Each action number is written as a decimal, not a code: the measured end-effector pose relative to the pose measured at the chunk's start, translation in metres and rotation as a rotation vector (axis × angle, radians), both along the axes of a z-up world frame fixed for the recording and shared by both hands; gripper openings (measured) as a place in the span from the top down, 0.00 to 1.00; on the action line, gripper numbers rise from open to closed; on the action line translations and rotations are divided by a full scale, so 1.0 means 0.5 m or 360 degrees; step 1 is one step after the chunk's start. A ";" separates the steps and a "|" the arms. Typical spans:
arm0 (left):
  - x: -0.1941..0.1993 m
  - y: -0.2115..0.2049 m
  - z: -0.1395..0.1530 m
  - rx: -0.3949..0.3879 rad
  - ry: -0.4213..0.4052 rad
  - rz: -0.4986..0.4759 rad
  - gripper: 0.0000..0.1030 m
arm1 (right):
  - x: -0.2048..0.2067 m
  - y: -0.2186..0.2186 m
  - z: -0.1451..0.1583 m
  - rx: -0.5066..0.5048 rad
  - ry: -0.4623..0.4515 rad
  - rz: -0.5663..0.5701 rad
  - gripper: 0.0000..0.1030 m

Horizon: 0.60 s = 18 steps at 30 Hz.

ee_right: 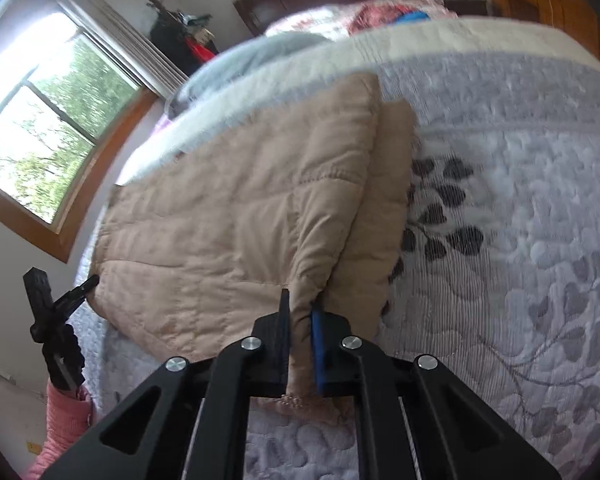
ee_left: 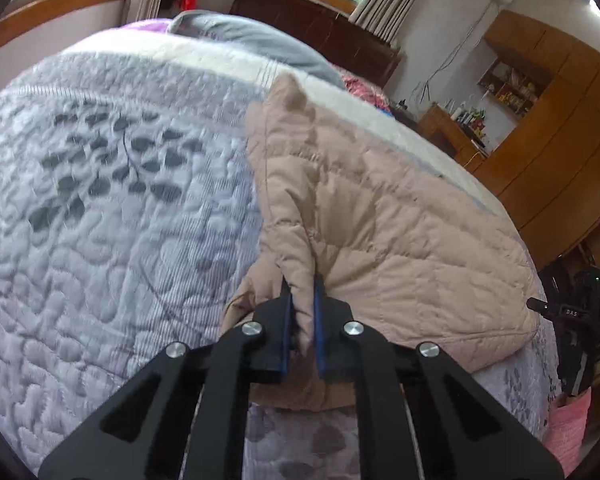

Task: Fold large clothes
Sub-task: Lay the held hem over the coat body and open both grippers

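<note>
1. Left wrist view, left half of frame: grey-lilac quilted bedspread [ee_left: 100,200] with a dark leaf print, bare of clothing; room for the fold to land here.
2. Centre to right of the same frame: beige quilted down jacket [ee_left: 400,232] lying on the bed, a raised ridge of fabric running from upper centre down to the lower centre.
3. Lower centre: left gripper [ee_left: 302,300] clamped narrowly on that ridge, blue-lined fingers [ee_left: 286,320] pressing both sides of a pinched fold of the jacket's edge.
4. Right wrist view, left and centre: the same jacket [ee_right: 228,216] spread flat, a doubled-over panel along its right side, bedspread [ee_right: 520,200] to the right, window at far left.
5. Lower centre: right gripper [ee_right: 300,308] closed to a narrow gap on the jacket's near edge, fabric and a seam hanging between the fingers [ee_right: 318,344].
6. Judged step: carrying a gripped edge over to make a fold, both corners held.
7. To do it well: keep both clamps tight, since puffy fill is likely to slip; lift both ends level and together; keep the edge taut between the grippers; lay it square along the opposite edge before letting go.
8. Risk: uneven height dragging the lower layer and skewing the fold.
</note>
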<state>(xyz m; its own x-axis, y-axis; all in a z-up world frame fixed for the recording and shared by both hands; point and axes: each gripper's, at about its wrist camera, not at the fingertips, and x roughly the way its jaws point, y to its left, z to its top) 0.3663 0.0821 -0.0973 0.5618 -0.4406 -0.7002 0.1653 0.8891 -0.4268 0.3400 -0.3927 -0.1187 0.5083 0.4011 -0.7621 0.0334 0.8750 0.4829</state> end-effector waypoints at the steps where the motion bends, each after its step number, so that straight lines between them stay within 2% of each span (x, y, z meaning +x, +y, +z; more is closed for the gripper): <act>1: 0.007 0.002 -0.016 -0.0019 0.0020 -0.0005 0.92 | 0.006 -0.003 -0.015 0.0013 0.0020 0.0000 0.91; 3: 0.013 -0.001 -0.027 -0.0009 0.0028 -0.0014 0.91 | 0.011 -0.005 -0.041 0.0065 0.0037 -0.0009 0.91; 6: 0.017 -0.022 -0.038 0.0096 0.0000 -0.0033 0.90 | 0.009 -0.007 -0.062 0.0077 0.0032 -0.0008 0.93; 8: 0.010 -0.036 -0.036 0.0175 -0.0038 -0.0029 0.89 | 0.007 -0.005 -0.066 0.0079 0.0027 -0.0019 0.93; 10: 0.009 -0.037 -0.033 0.0184 -0.0035 -0.0019 0.88 | 0.006 -0.005 -0.063 0.0077 0.0031 -0.0027 0.92; 13: -0.001 -0.023 -0.019 0.0110 0.0009 0.0013 0.86 | -0.016 -0.018 -0.046 0.0093 0.0006 -0.0068 0.85; 15: -0.018 -0.002 0.010 0.0076 0.0005 0.0081 0.77 | -0.052 -0.030 -0.012 0.0011 -0.0065 -0.0142 0.75; 16: -0.029 0.007 0.030 0.0117 -0.0035 0.0143 0.68 | -0.064 -0.031 0.004 -0.0051 -0.0095 -0.0176 0.74; 18: -0.051 0.004 0.066 0.0212 -0.0141 0.0232 0.67 | -0.088 -0.024 0.036 -0.0123 -0.0163 -0.0197 0.74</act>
